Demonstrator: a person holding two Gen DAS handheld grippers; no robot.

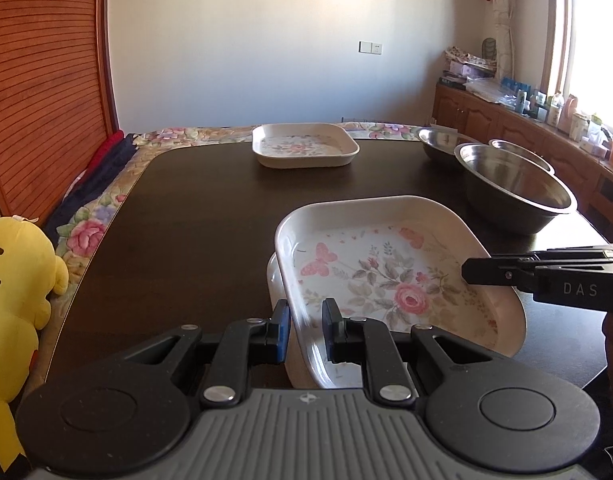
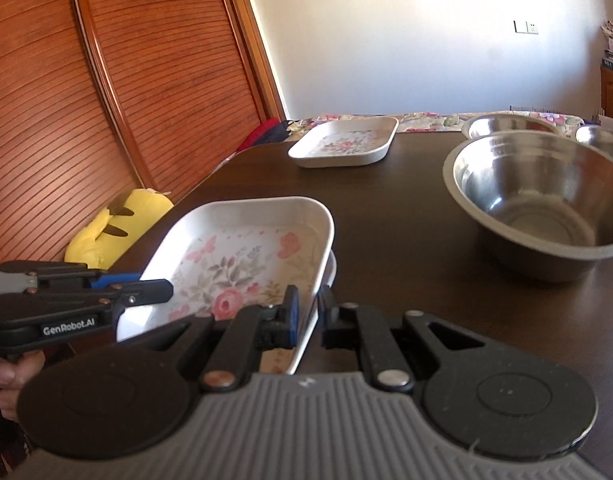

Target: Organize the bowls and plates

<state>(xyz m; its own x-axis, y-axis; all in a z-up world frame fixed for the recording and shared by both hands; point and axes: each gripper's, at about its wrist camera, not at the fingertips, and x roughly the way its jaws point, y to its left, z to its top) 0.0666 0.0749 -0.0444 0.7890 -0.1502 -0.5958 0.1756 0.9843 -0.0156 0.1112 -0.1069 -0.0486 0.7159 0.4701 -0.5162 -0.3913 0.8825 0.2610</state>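
While gripped, plate (image 1: 386, 280) between claws (image 1: 306, 320).

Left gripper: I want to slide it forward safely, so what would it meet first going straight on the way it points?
Nothing new: the left gripper already clamps the floral plate; beyond, probably bare table.

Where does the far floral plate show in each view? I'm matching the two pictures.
Left wrist view: the far plate sits top centre, at the table's far edge.
Right wrist view: the far plate sits upper middle, left of the steel bowls.
Shared landmark: the big steel bowl, to its right in both.
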